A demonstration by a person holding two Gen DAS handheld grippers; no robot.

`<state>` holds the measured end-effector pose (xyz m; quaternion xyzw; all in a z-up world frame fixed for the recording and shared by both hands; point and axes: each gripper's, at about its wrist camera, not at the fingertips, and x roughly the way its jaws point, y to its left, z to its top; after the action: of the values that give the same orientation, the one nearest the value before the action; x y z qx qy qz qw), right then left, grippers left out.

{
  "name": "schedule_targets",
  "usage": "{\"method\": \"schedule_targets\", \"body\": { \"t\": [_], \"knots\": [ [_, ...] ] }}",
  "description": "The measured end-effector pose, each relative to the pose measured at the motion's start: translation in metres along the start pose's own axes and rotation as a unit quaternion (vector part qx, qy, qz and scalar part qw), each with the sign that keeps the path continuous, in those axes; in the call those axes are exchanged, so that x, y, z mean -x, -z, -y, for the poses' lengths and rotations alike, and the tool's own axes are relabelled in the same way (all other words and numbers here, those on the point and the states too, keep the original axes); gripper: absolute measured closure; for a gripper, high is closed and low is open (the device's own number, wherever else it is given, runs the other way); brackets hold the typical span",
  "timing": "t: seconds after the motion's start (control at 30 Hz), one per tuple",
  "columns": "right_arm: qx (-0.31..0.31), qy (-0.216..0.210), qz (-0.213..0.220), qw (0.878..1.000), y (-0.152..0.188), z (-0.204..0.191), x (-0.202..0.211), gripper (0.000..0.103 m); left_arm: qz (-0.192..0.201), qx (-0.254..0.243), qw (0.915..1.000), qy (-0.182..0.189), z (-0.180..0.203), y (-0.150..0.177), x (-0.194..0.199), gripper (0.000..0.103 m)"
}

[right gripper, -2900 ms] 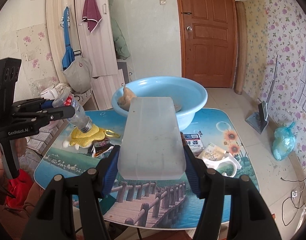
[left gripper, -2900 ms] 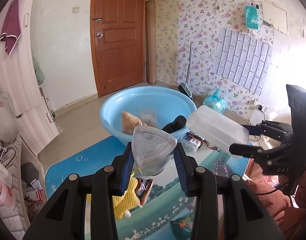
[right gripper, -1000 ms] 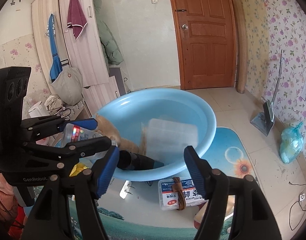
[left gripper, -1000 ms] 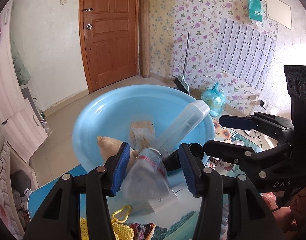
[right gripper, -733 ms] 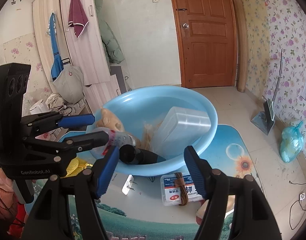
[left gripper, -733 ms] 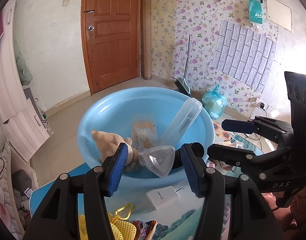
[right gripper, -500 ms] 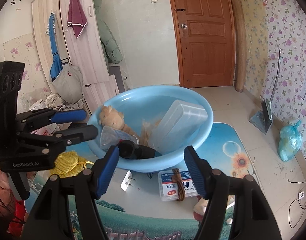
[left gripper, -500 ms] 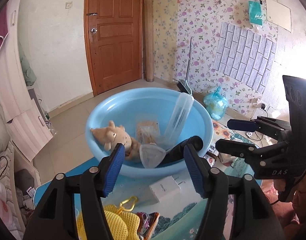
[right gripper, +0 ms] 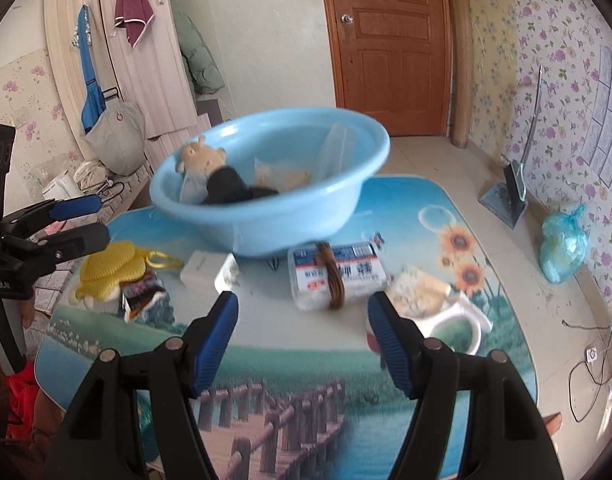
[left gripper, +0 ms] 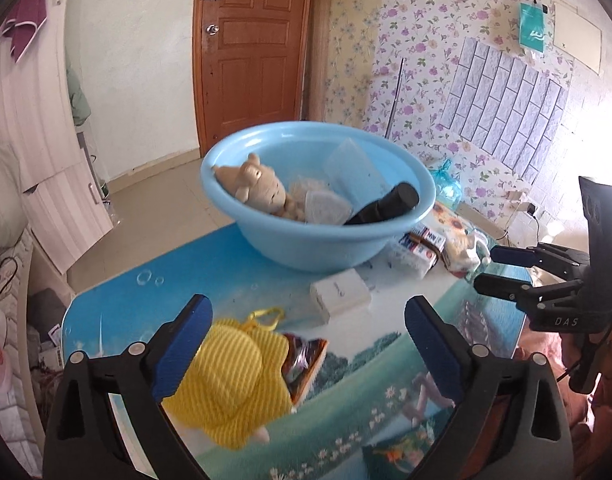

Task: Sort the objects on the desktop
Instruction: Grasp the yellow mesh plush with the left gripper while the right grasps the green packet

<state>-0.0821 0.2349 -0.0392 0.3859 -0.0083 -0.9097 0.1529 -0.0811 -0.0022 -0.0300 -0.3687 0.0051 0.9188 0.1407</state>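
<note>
Left tongs (left gripper: 308, 344): jaws opening, wide apart, nothing between pads; hung over tabletop's near-left part, above yellow pouch.
Right tongs (right gripper: 302, 336): jaws about half apart, empty; aimed at tabletop in front of basin.
Basin (left gripper: 266, 236): light blue, sat at far side of tabletop (right gripper: 290, 360).
In basin: plush toy (left gripper: 254, 188) at left; clear bottle (left gripper: 326, 208) lay mid, base toward cam; black item (left gripper: 386, 208) leaned on right rim; clear box (left gripper: 346, 160) stood tilted at back.
Yellow pouch (left gripper: 226, 376): on tabletop, left-front, snack pack (left gripper: 302, 360) just beside it.
White box (left gripper: 340, 296): near basin's front wall; touching or not, can't tell.
Tissue pack (right gripper: 338, 276): w/ brown band, right of white box.
White mug (right gripper: 462, 328): right edge, crumpled wrapper (right gripper: 418, 288) against it.
</note>
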Motion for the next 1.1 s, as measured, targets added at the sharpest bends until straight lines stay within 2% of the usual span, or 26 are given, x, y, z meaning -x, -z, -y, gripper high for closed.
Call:
{"method": "schedule_targets", "body": {
  "t": [0.23,0.4,0.6,0.7,0.83,0.97,1.1],
  "knots": [
    [-0.011,-0.001,-0.015,1.0,0.024,-0.001,0.012,0.036,-0.02,0.011,0.9997,-0.008,-0.005,0.033,0.01,0.003],
    [-0.004,-0.024,-0.023,0.999,0.037,-0.017,0.016,0.036,-0.026,0.023,0.9992,-0.017,-0.013,0.055,0.021,0.003],
    [0.046,-0.058,-0.042,0.996,0.048,-0.056,0.012,0.036,-0.036,0.042,0.998,-0.031,-0.026,0.076,0.029,0.003],
    [0.09,-0.076,-0.054,0.992,0.055,-0.082,0.01,0.036,-0.038,0.049,0.9974,-0.036,-0.032,0.083,0.033,0.003],
    [0.141,-0.082,-0.069,0.984,0.066,-0.107,0.004,0.036,-0.041,0.058,0.9966,-0.04,-0.039,0.088,0.034,0.003],
    [0.155,-0.096,-0.089,0.979,0.073,-0.12,-0.003,0.036,-0.041,0.063,0.9963,-0.041,-0.043,0.089,0.033,0.002],
    [0.17,-0.085,-0.094,0.977,0.076,-0.128,-0.009,0.036,-0.043,0.066,0.9961,-0.041,-0.044,0.089,0.03,0.002]
  ]
}}
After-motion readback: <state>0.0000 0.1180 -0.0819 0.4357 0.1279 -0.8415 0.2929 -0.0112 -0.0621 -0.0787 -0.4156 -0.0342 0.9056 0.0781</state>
